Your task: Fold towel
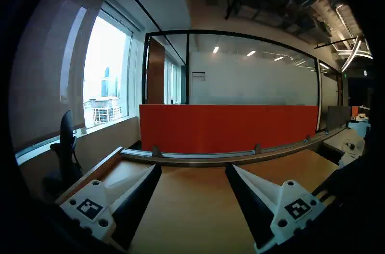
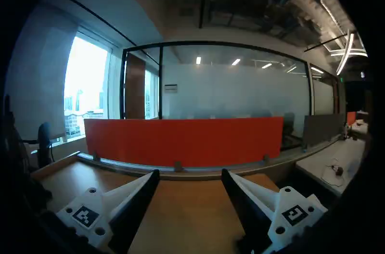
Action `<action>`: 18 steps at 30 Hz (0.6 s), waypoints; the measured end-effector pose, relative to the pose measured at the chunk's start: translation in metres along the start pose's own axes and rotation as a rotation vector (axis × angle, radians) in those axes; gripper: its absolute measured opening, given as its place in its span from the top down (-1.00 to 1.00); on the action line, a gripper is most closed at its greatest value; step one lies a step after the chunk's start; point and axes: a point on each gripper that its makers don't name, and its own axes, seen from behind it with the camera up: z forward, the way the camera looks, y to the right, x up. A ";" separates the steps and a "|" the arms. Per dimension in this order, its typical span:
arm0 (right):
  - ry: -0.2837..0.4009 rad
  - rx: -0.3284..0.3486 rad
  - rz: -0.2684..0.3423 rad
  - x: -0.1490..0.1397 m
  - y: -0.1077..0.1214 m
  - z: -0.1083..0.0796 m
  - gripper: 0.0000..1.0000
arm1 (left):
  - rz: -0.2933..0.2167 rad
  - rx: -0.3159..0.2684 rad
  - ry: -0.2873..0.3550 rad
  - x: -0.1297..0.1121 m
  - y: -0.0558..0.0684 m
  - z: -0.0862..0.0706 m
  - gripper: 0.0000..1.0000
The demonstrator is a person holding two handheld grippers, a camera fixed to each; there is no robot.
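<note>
In the left gripper view, the left gripper (image 1: 192, 167) is pointing across a wooden desk (image 1: 192, 215). Its jaws are standing wide apart and gripping nothing, and bare wood is showing between them. Each finger (image 1: 130, 196) is carrying a square black-and-white marker (image 1: 90, 208) near its base. Straight ahead of the jaws, an orange divider screen (image 1: 228, 129) is standing along the desk's far edge, with a grey rail (image 1: 207, 156) running at its foot. Beyond the screen, a glass wall (image 1: 250, 71) is closing off a room. Out past the left jaw, a black office chair (image 1: 67, 150) is standing below a bright window (image 1: 106, 90). Out past the right jaw, a white desk (image 1: 344, 141) is stretching away.

In the right gripper view, the right gripper (image 2: 190, 173) is pointing the same way over the wooden desk (image 2: 192, 220). Its jaws are also spread open and holding nothing, with bare wood between them. The orange divider screen (image 2: 183, 141) is standing ahead of the jaws, and the window (image 2: 84, 90) is shining past the left jaw. Past the right jaw, a dark cable (image 2: 337, 170) is lying on the white desk (image 2: 317, 165), and a grey panel (image 2: 322, 129) is standing behind it.

Where the towel is lying cannot be told from either view.
</note>
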 end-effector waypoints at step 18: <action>0.013 0.030 0.031 0.030 -0.029 -0.003 -0.99 | 0.042 0.020 0.037 -0.006 -0.001 -0.008 -0.97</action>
